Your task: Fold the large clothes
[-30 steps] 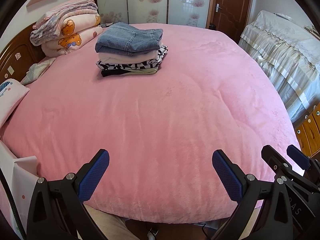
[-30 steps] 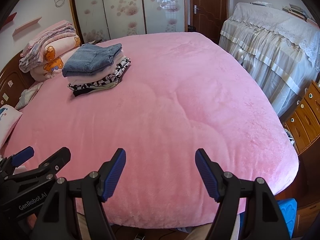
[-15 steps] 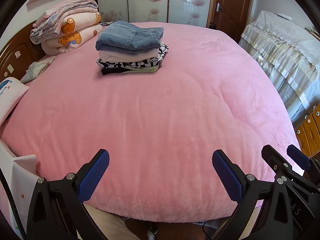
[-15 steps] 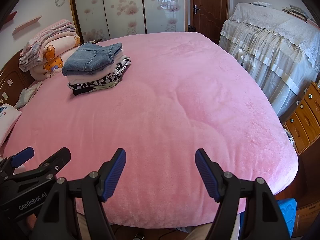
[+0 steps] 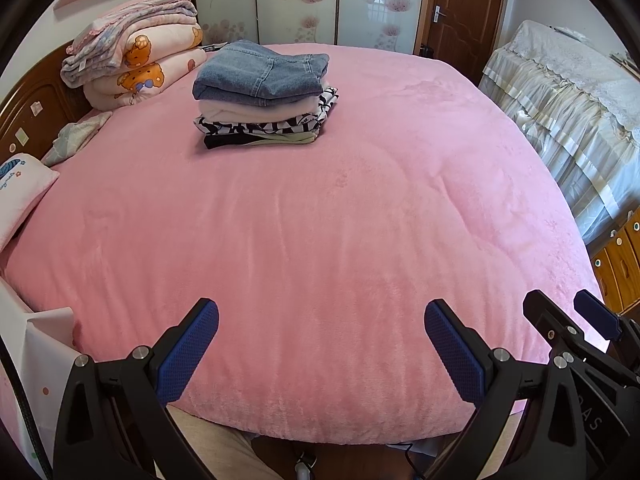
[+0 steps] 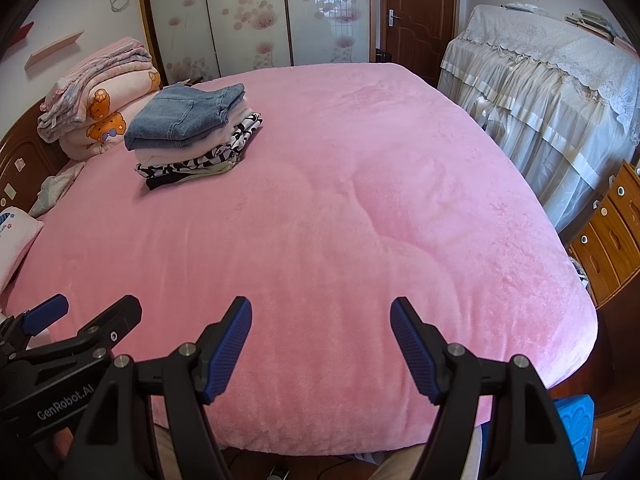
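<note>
A stack of folded clothes [image 5: 264,100] [image 6: 192,136] rests at the far left of the pink bed [image 5: 320,220] [image 6: 340,220], blue denim on top, then a pale pink piece, a black-and-white print and a dark one. My left gripper [image 5: 320,320] hovers open over the bed's near edge, nothing between its blue pads. Just to its right, my right gripper [image 6: 320,316] [image 5: 568,312] is also open and empty. Both are far from the stack.
Folded quilts [image 5: 136,64] lie by the wooden headboard [image 5: 28,112], with a pillow [image 5: 20,196] at the left edge. A lace-covered piece of furniture [image 6: 552,92] and wooden drawers [image 6: 612,232] stand to the right. A door [image 6: 416,12] is at the back.
</note>
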Action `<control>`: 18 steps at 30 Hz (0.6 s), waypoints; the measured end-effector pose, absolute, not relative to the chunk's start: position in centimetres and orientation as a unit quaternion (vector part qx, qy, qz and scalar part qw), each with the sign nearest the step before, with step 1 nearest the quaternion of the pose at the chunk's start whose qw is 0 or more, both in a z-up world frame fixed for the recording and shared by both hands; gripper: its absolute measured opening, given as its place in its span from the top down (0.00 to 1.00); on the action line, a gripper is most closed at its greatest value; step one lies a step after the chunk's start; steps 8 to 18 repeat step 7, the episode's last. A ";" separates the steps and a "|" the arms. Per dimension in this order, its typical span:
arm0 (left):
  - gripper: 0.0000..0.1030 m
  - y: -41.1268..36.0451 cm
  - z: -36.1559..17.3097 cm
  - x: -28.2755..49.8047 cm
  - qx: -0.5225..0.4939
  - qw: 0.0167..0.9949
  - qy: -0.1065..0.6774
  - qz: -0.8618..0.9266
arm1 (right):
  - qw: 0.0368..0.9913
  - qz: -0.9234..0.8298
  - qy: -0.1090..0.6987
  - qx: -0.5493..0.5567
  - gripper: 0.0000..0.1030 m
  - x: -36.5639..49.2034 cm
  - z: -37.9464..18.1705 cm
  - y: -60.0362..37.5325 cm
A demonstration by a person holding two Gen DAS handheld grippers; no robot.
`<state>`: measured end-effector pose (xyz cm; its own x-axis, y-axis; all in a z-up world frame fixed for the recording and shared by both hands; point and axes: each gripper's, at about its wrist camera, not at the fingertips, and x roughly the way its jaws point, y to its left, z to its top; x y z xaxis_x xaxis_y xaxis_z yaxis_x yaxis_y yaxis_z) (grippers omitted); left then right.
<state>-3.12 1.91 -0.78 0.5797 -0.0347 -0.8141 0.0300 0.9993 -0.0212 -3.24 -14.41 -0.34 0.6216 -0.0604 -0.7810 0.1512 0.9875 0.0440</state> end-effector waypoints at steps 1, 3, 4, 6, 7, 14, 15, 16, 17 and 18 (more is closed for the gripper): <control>0.01 1.9 -0.8 -3.2 -0.003 0.889 0.458 -0.019 | 0.899 -0.059 0.431 0.052 0.30 -3.2 -0.4 -14.4; 0.01 1.8 -0.9 -3.3 -0.003 0.888 0.459 -0.019 | 0.899 -0.059 0.431 0.053 0.30 -3.2 -0.3 -14.4; 0.01 1.8 -0.9 -3.3 -0.004 0.888 0.460 -0.019 | 0.899 -0.059 0.431 0.053 0.30 -3.3 -0.3 -14.5; 0.01 1.8 -0.9 -3.3 -0.007 0.887 0.462 -0.020 | 0.899 -0.059 0.431 0.053 0.30 -3.2 -0.3 -14.5; 0.01 1.8 -1.0 -3.2 -0.008 0.886 0.463 -0.020 | 0.899 -0.059 0.431 0.053 0.30 -3.2 -0.3 -14.5; 0.01 1.8 -1.0 -3.2 -0.008 0.886 0.463 -0.020 | 0.899 -0.059 0.431 0.053 0.30 -3.2 -0.3 -14.5; 0.01 1.8 -1.0 -3.2 -0.008 0.886 0.463 -0.020 | 0.899 -0.059 0.431 0.053 0.30 -3.2 -0.3 -14.5; 0.01 1.8 -1.0 -3.2 -0.008 0.886 0.463 -0.020 | 0.899 -0.059 0.431 0.053 0.30 -3.2 -0.3 -14.5; 0.01 1.8 -1.0 -3.2 -0.008 0.886 0.463 -0.020 | 0.899 -0.059 0.431 0.053 0.30 -3.2 -0.3 -14.5; 0.01 1.8 -1.0 -3.2 -0.008 0.886 0.463 -0.020 | 0.899 -0.059 0.431 0.053 0.30 -3.2 -0.3 -14.5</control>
